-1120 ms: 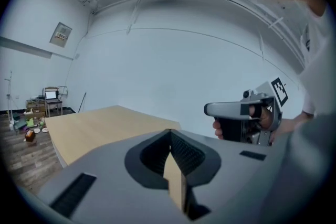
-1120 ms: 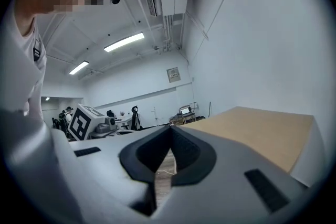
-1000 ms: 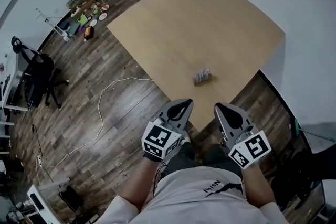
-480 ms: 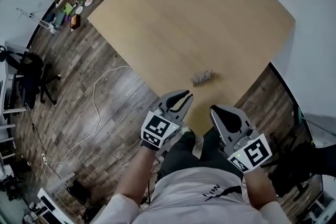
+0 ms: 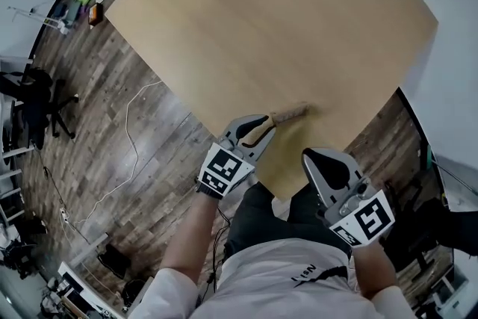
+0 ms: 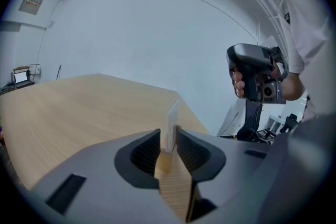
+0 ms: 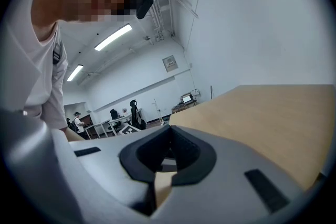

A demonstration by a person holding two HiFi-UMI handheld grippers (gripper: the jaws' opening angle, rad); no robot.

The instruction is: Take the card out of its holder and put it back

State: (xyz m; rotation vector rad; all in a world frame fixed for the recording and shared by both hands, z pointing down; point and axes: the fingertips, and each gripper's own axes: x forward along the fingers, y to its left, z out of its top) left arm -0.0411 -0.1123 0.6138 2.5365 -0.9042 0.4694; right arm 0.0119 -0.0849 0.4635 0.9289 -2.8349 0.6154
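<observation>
A small wooden card holder [image 5: 293, 113] with a clear card [image 6: 171, 120] upright in it sits near the front edge of the light wooden table [image 5: 284, 19]. My left gripper [image 5: 267, 122] has reached its left end. In the left gripper view the holder's end [image 6: 165, 161] sits between the pads, and the left gripper [image 6: 168, 139] looks shut on it. The card rises out of the narrow gap. My right gripper [image 5: 309, 155] hangs back over the table's front edge, shut and empty, with its tips touching [image 7: 169, 129].
Dark wood floor lies left of the table, with a white cable [image 5: 134, 123] across it. An office chair [image 5: 33, 104] and a heap of small items [image 5: 86, 4] are further left. A white wall runs behind the table's far right side.
My left gripper has gone forward from the table's front edge to the holder and now has the holder's end between its jaws. The right gripper has stayed back.
</observation>
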